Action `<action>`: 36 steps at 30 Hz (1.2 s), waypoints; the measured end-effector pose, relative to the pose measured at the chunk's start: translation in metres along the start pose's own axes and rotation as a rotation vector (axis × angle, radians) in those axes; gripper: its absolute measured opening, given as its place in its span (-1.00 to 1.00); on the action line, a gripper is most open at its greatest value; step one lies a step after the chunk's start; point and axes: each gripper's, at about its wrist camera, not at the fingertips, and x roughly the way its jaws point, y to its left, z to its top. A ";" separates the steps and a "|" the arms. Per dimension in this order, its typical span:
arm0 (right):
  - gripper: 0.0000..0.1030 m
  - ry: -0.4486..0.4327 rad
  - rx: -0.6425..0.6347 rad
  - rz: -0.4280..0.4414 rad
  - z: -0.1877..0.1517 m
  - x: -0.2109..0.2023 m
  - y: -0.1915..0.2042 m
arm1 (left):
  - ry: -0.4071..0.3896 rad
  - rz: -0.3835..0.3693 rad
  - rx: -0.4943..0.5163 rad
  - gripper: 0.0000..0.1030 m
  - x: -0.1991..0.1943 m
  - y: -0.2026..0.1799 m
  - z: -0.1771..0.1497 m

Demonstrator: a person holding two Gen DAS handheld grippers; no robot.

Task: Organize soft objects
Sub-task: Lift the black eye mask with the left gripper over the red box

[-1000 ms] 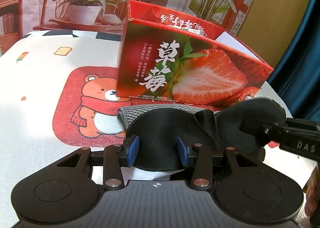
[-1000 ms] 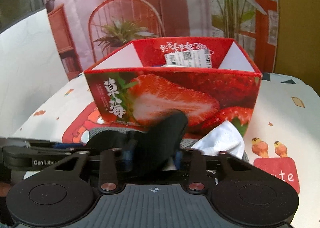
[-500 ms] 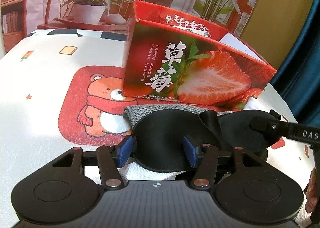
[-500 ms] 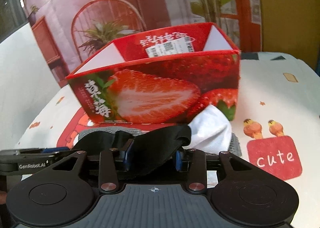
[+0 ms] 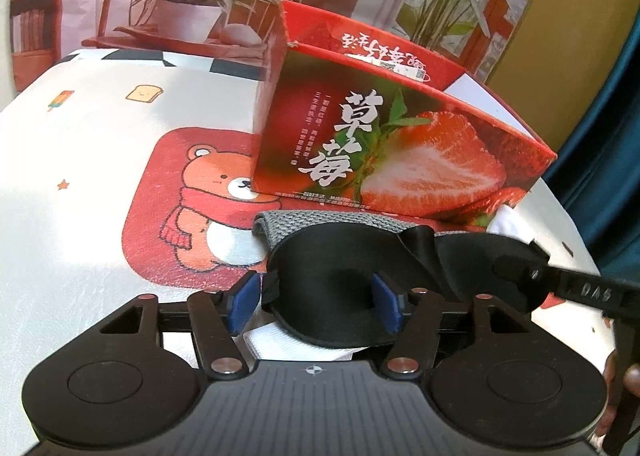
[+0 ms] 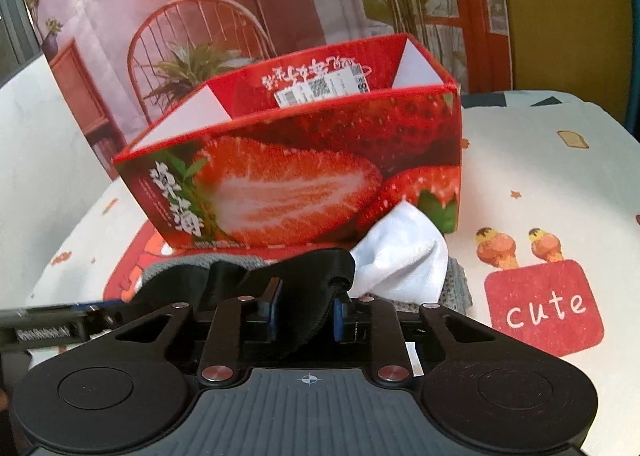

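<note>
**Desk:** What does the left gripper (image 5: 316, 306) have at this moment?

**Operator:** From my seat at the remote station, I see its blue pads (image 5: 243, 304) standing roughly half apart and opening. The rounded left lobe of a black eye mask (image 5: 340, 276) lies between them, sagging over the right-hand pad. The left-hand pad looks just clear of the mask's edge, so I read no clamp there.

**Desk:** And the right gripper (image 6: 306, 310)?

**Operator:** Its jaws are narrow and closing, with a bunched fold of the mask's other end (image 6: 304, 292) between them. The pads appear to press on the fabric from both sides. In the left wrist view the same gripper reaches in from the right edge, its finger lying across the mask's right lobe.

**Desk:** Where does the mask sit on the table?

**Operator:** Directly ahead of both grippers, stretched between them, in front of the red strawberry box (image 5: 392, 159). It rests on a grey knit cloth (image 5: 320, 217), whose edge shows just beyond it, touching the foot of the box. A white cloth (image 6: 404, 256) pokes up to the right of the mask, leaning against the box's lower corner, and more white fabric (image 5: 288, 342) shows beneath the mask near the left gripper. Everything lies on a white tablecloth (image 5: 100, 183) printed with a bear in a red scarf.

**Desk:** Is the box open?

**Operator:** Yes, its top is open, flaps upright. I cannot see what is inside.
</note>
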 end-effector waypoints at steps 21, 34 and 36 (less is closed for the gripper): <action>-0.58 0.016 -0.017 -0.002 -0.004 0.003 0.000 | -0.042 -0.052 -0.047 -0.41 -0.015 -0.003 0.014; -0.59 -0.154 -0.093 0.084 0.053 -0.042 0.024 | -0.291 -0.048 0.106 -0.62 -0.078 -0.039 0.059; -0.59 -0.182 -0.111 0.090 0.066 -0.047 0.028 | -0.328 -0.043 0.126 -0.62 -0.085 -0.044 0.070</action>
